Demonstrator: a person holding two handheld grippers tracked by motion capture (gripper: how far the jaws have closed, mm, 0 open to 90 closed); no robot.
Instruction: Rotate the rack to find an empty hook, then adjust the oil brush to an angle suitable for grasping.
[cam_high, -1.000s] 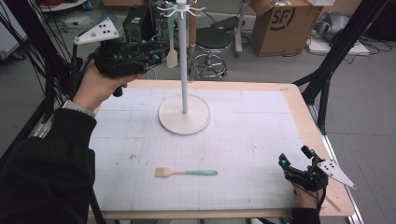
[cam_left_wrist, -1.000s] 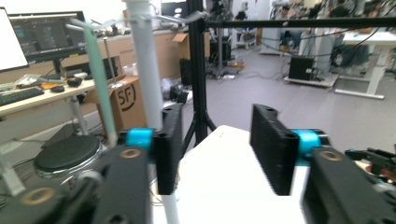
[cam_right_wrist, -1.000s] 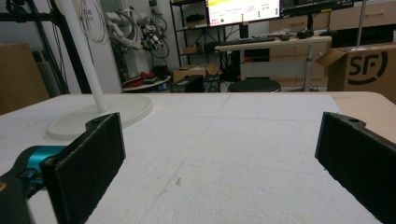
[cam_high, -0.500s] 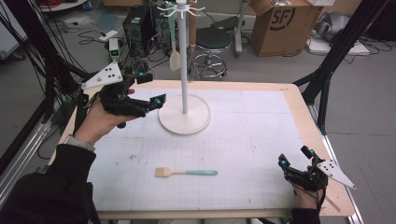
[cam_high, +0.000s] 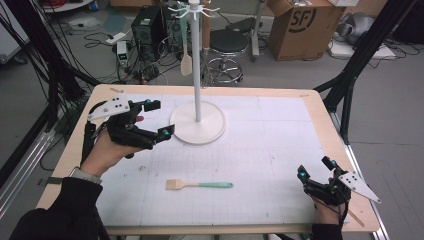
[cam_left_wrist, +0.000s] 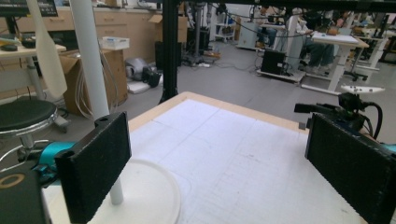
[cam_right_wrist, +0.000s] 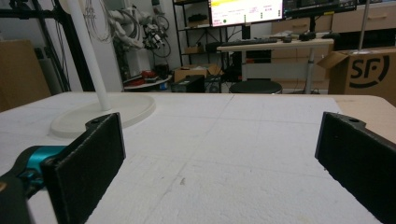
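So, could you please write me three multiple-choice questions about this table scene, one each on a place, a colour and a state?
1. Where does the brush lie?
A on the stand's base
B flat on the table, nearer the person than the stand
C on the floor

2. What colour is the brush handle?
A red
B black
C teal

3. How is the left tool?
A open, holding nothing
B shut on the brush
C shut on the pole

Answers: 1 B, it lies on the white mat below the stand; 2 C, teal handle, tan bristles; 3 A, jaws apart, nothing between.

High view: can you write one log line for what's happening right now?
left claw: open, empty, beside rack base | right claw: open, empty | brush: flat on table, untouched
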